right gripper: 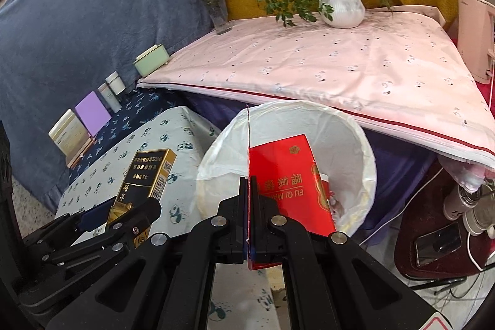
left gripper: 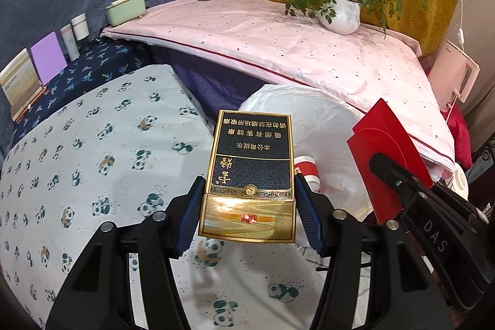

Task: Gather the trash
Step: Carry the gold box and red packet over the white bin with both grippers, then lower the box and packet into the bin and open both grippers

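A cluttered corner is draped in fabric: a grey-blue cloth and a mustard cloth hang at the back, and a pink sheet [right gripper: 324, 64] covers a raised bench carrying a white potted plant [right gripper: 342, 6] and a glass vase of pink flowers [right gripper: 219, 14]. Lower and nearer lies a panda-print cloth [left gripper: 77, 163] over another bench, with a purple card [left gripper: 49, 57] and small tins standing along its far edge.

Between the two benches sits a bin lined with a white bag [right gripper: 355, 144], a red-and-white cup [left gripper: 306, 170] lying inside it.

The left hand-held gripper [left gripper: 249, 206] is clamped on a black and gold cigarette pack [left gripper: 250, 163], its blue pads pressing the pack's two long sides. The pack is held above the near edge of the panda-print cloth, just beside the bin's rim.

The right hand-held gripper [right gripper: 249, 190] is closed tight on the edge of a red paper packet [right gripper: 294, 184] printed with gold characters. The packet hangs over the bin's open mouth, tilted, with its far end above the bag's interior.
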Demonstrator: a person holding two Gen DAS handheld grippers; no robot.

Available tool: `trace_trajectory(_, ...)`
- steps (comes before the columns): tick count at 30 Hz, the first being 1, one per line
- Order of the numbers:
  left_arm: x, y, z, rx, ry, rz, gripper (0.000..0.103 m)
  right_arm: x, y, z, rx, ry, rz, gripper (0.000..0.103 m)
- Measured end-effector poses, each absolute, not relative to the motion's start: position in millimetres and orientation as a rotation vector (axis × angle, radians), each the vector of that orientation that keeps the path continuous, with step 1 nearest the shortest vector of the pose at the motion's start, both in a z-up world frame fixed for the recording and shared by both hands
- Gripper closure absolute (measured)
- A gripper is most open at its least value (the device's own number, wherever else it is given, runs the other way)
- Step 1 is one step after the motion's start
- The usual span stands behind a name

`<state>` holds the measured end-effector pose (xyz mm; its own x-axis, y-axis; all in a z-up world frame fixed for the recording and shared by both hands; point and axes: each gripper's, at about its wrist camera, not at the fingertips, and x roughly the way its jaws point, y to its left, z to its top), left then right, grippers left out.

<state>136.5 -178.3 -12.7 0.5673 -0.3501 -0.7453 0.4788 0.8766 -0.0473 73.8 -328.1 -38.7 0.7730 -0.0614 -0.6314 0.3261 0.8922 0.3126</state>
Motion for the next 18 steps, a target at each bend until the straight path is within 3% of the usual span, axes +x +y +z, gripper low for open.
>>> trace_trajectory(18, 149, -227, -27, 0.188, 0.875, -0.563, 0.048, 58, -376, -54, 0.479, 0.659, -0.296, 0.102)
